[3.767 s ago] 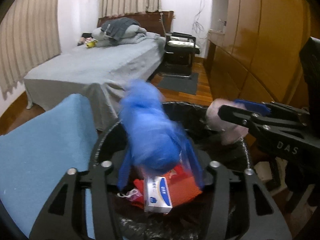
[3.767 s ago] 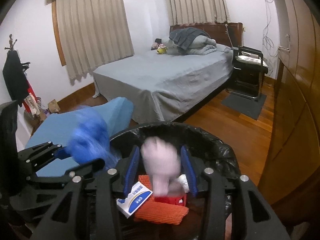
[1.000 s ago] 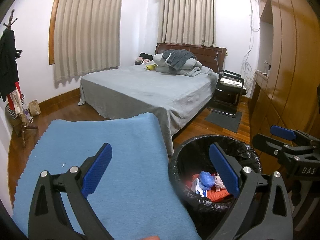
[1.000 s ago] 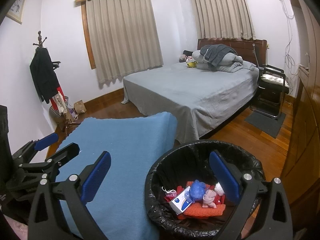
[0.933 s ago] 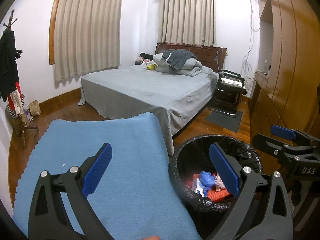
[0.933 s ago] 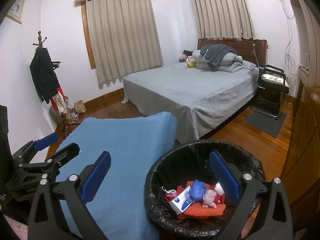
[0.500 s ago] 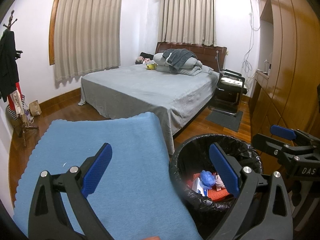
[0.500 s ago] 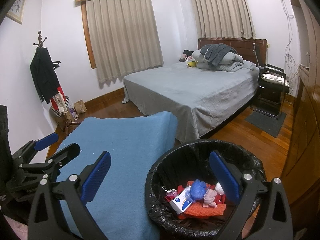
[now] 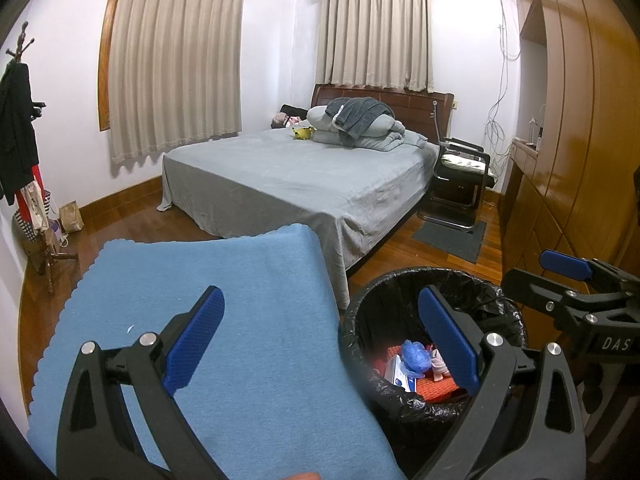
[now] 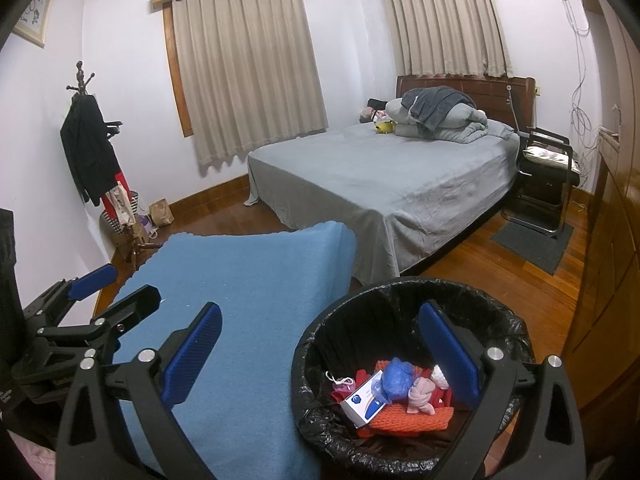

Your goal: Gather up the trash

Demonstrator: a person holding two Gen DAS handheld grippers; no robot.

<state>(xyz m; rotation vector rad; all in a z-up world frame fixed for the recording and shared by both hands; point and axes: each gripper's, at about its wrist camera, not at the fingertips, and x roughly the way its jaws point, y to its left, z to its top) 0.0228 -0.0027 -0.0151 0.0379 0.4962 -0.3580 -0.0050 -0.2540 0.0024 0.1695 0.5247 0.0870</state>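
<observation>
A bin with a black liner (image 10: 316, 344) (image 9: 360, 320) stands on the wooden floor beside a table under a blue cloth (image 10: 256, 280) (image 9: 240, 304). Inside lie a crumpled blue wad (image 10: 396, 374) (image 9: 416, 354), a pink wad (image 10: 420, 394), a white box with blue print (image 10: 362, 400) and an orange piece (image 10: 404, 420). My left gripper (image 9: 320, 332) is open and empty above the cloth's right edge. My right gripper (image 10: 320, 344) is open and empty over the bin's left rim. Each gripper shows at the edge of the other's view.
A bed with a grey cover (image 10: 384, 184) and piled bedding (image 10: 440, 116) fills the back. A black chair (image 10: 548, 160) and dark mat (image 10: 532, 240) stand to its right. Wooden wardrobes (image 9: 572, 140) line the right wall. A coat stand (image 10: 96, 152) is at the left.
3.8 s ago both grippers were low over the bin as the blue and pink wads left them. Both have since risen and stand open; over the last second almost nothing moves.
</observation>
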